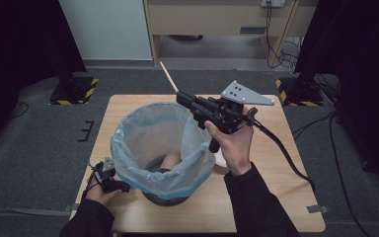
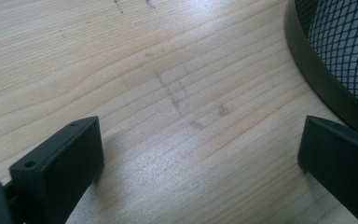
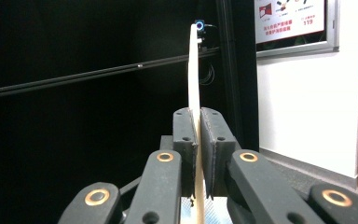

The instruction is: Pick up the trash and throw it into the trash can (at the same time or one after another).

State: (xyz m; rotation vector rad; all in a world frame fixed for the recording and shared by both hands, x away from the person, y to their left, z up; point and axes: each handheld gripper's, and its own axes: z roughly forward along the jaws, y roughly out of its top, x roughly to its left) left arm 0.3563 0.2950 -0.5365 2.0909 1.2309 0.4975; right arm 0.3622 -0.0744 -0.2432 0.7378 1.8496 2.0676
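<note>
Stick [image 1: 169, 78]: one thin wooden piece, light, stiff, likely snaps if bent, so we grip near its lower end. Right tongs [image 1: 183, 97] are clamped on it above the far rim of one bag-lined bin [image 1: 128, 129]. Left tongs [image 2: 200, 154] gape wide, holding nothing, low over the bench [image 1: 271, 163].

The tabletop [image 1: 276, 197] is pale wood with a fine grain, marked by faint grey scuffs. The bin [image 2: 340, 51] is black wire mesh with a solid black rim, and its liner bag [image 1: 143, 128] is translucent pale blue. The stick [image 3: 194, 70] is light, cream-coloured wood. Both hand-held grippers are matt black: the right hand-held gripper [image 3: 199, 140] has brass-coloured rivets and a grey plate [image 1: 246, 94] with dark dots. At 10 and 2 o'clock on the grey carpet, stand bases [image 1: 74, 89] carry yellow-and-black stripes.
</note>
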